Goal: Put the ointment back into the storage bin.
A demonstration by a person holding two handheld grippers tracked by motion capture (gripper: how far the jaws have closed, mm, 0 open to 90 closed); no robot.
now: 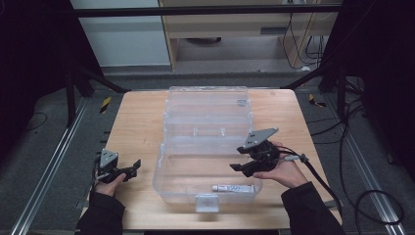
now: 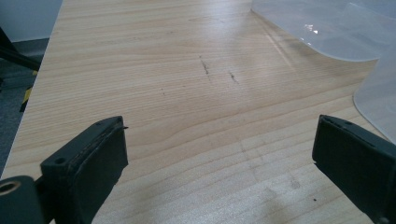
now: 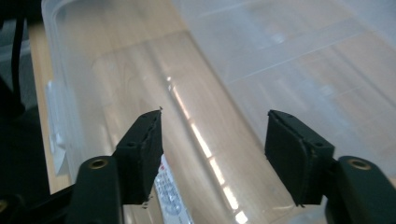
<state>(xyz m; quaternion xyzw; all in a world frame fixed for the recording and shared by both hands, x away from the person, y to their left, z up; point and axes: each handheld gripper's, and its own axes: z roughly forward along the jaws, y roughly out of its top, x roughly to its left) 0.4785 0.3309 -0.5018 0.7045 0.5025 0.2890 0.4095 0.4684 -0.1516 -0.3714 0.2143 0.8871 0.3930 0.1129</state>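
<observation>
Two pairs of jaws apart and empty, right gripper (image 1: 238,168) above tube (image 1: 233,187), left gripper (image 1: 133,167) over table (image 1: 137,127).

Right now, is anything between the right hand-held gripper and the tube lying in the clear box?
Nothing visible. The right hand-held gripper hangs open above the clear box, whose lid is folded back. The tube lies uncovered on the box floor by the near wall, just below the jaws.

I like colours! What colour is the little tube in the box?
White with small print; the tube shows best in the high view.
</observation>
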